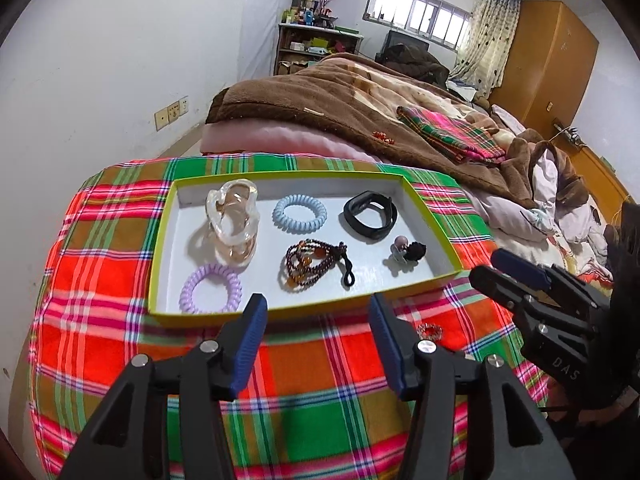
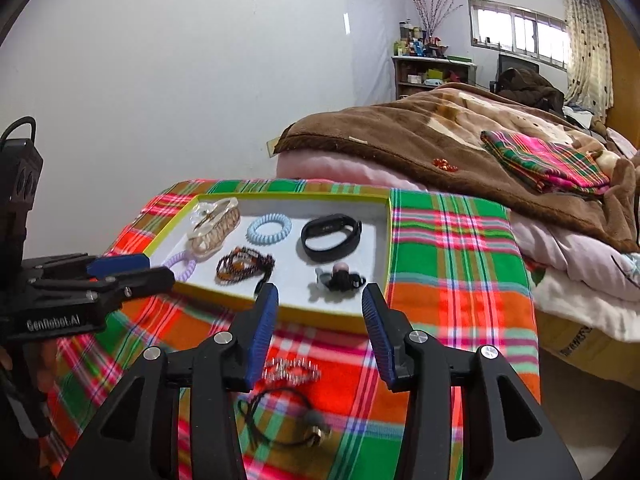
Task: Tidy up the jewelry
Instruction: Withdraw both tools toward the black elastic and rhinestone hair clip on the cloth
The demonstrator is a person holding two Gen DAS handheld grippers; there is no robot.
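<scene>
The left gripper (image 1: 318,312) hangs with its jaws apart and nothing between them, just in front of the near rim of the tray (image 1: 160,236). The right gripper (image 2: 320,304) is likewise parted and empty, poised over the plaid cloth (image 2: 460,280) at the tray's near right corner.

Beyond the left jaws the tray holds a purple coil hair tie (image 1: 211,289), a dark beaded bracelet (image 1: 308,258), a clear chain-link bracelet (image 1: 234,218), a blue coil hair tie (image 1: 300,213), a black wristband (image 1: 370,216) and a small black scrunchie with a bead (image 1: 408,252).

Below the right jaws, outside the tray, a sparkly bracelet (image 2: 292,370) and a black cord bracelet (image 2: 280,420) lie on the cloth.
</scene>
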